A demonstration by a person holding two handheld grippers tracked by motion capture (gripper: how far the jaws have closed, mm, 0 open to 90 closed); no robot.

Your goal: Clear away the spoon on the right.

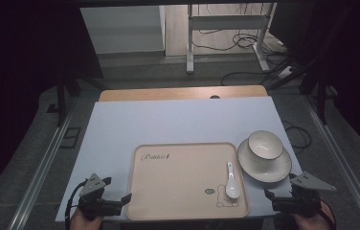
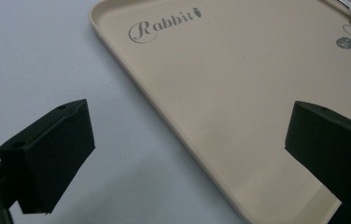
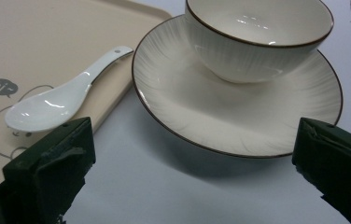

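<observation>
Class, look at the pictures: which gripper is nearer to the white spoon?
Right. The right gripper sits just beyond the tray's near right corner, close to the spoon; the left gripper is across the tray.

I see a tray (image 1: 178, 179) on the table (image 1: 120, 124), with a spoon (image 1: 231, 184) at its right side. Just right of the tray, a bowl (image 1: 265, 145) sits on a plate (image 1: 269, 170).

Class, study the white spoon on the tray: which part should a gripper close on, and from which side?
Grip the spoon by its slim handle, from above, jaws across its width. The handle lies flat on the tray, pointing away from the person; the bowl end is too broad.
</observation>
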